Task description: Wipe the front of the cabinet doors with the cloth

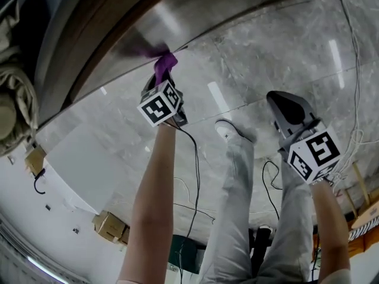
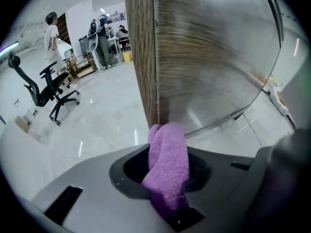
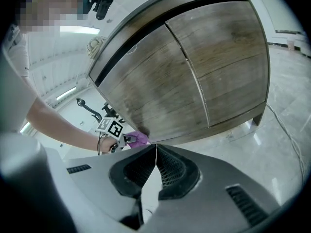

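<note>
The left gripper (image 1: 164,78) pinches the purple cloth (image 2: 169,154) between its fingers, with a bunch sticking out ahead so fabric rather than plastic meets the wood. The cloth touches the bottom left corner of the left cabinet door (image 3: 155,81). The right gripper (image 3: 155,154) hangs well apart to the right, fingers pressed together and empty, likely to stay clear of the wiping.

No readable text, label, brand, number or sign in any view. Only black-and-white square marker patterns on the left hand-held gripper (image 1: 164,78) and the right hand-held gripper (image 1: 277,101), with no letters or digits among them.
</note>
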